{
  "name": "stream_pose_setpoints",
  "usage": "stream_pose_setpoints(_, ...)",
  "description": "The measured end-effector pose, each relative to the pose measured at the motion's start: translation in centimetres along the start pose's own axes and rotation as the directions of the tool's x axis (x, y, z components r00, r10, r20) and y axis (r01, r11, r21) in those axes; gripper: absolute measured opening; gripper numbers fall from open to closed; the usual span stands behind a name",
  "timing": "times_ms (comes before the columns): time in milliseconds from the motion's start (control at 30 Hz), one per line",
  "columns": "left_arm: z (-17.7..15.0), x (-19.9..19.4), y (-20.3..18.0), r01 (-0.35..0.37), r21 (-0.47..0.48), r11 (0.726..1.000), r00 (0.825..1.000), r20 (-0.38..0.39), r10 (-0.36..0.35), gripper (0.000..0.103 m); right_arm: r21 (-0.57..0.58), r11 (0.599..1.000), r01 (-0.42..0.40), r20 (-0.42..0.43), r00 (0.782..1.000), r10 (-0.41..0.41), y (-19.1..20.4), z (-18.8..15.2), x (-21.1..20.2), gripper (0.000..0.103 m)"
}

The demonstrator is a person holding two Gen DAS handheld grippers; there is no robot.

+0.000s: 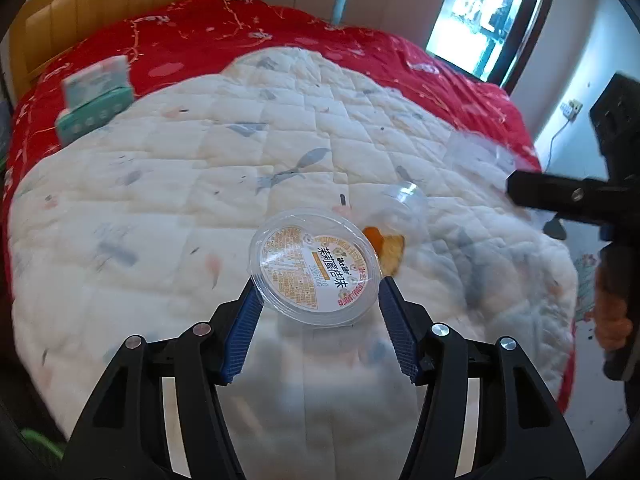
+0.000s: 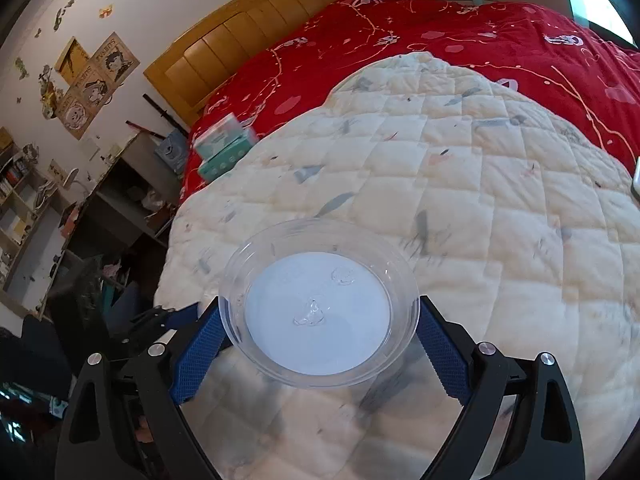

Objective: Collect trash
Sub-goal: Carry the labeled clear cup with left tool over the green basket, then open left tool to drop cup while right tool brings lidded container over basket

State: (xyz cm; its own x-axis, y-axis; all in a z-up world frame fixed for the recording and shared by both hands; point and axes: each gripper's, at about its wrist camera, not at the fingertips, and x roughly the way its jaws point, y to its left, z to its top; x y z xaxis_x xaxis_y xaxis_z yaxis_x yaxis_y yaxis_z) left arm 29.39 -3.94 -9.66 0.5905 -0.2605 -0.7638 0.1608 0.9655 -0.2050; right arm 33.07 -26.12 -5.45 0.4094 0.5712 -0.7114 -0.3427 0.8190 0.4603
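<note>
My left gripper [image 1: 318, 280] is shut on a round clear plastic tub [image 1: 314, 264] with an orange-and-white printed label, its blue pads [image 1: 244, 320] pressing on the rim from both sides. Just beyond it on the white quilt [image 1: 200, 184] lie an orange peel scrap [image 1: 386, 248] and a small clear cup [image 1: 404, 200] on its side. In the right wrist view my right gripper [image 2: 320, 304] is shut on a wide clear plastic bowl [image 2: 320, 300], seen from above with droplets inside. That gripper's black body [image 1: 560, 200] shows at the right edge of the left wrist view.
A teal tissue box [image 1: 96, 108] [image 2: 224, 148] sits on the red bedspread [image 1: 240, 36] near the wooden headboard [image 2: 256, 40]. Cluttered shelves and a desk [image 2: 100, 208] stand beside the bed. A hand [image 1: 612, 312] holds the right gripper by the window [image 1: 480, 20] side.
</note>
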Motion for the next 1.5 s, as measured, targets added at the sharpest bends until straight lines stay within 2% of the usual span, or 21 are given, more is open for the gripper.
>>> stream_pose_setpoints(200,-3.6,-6.4,1.8,-0.008,-0.057,0.998,0.998,0.056,0.011,0.058,-0.033,0.999,-0.038,0.004,0.999,0.038,3.9,-3.0,-1.3,0.089)
stream_pose_setpoints(433,-9.2,-13.7,6.0,-0.078,-0.149,0.986,0.99,0.103,0.094,0.058,-0.091,0.99,-0.104,-0.014,0.995,0.103,10.0,-7.1,-1.5,0.089)
stream_pose_setpoints(500,-11.2,-15.7,7.5,-0.12,-0.182,0.976,0.984,0.108,0.141,0.058,-0.11,0.987,-0.118,-0.021,0.993,0.117,11.4,-8.0,-1.4,0.089)
stream_pose_setpoints(733,-17.9,-21.4,13.6,-0.225,-0.334,0.915,0.96,0.087,0.268,0.058,-0.177,0.97,-0.167,-0.063,0.985,0.158,17.1,-11.3,-0.8,0.089)
stream_pose_setpoints(833,-20.6,-23.0,16.0,-0.263,-0.399,0.878,0.948,0.063,0.312,0.058,-0.204,0.963,-0.177,-0.075,0.983,0.165,19.2,-12.4,-0.5,0.089)
stream_pose_setpoints(900,-22.1,-23.7,17.4,-0.308,-0.423,0.852,0.934,0.035,0.356,0.058,-0.213,0.957,-0.196,-0.088,0.979,0.181,20.6,-13.2,-0.2,0.089)
stream_pose_setpoints(1067,-25.2,-24.3,20.2,-0.352,-0.475,0.807,0.922,-0.029,0.385,0.059,-0.236,0.946,-0.22,-0.113,0.974,0.199,23.1,-14.7,0.5,0.089)
stream_pose_setpoints(1233,-27.6,-24.8,22.2,-0.364,-0.533,0.764,0.917,-0.064,0.393,0.06,-0.29,0.934,-0.209,-0.118,0.976,0.182,25.6,-16.1,1.4,0.089)
stream_pose_setpoints(1400,-29.0,-25.0,23.4,-0.386,-0.562,0.732,0.908,-0.09,0.409,0.061,-0.345,0.913,-0.216,-0.132,0.975,0.181,28.1,-17.3,2.7,0.089)
stream_pose_setpoints(1500,-29.8,-25.4,23.9,-0.381,-0.578,0.722,0.909,-0.091,0.406,0.063,-0.37,0.902,-0.222,-0.138,0.973,0.183,29.5,-17.8,3.4,0.089)
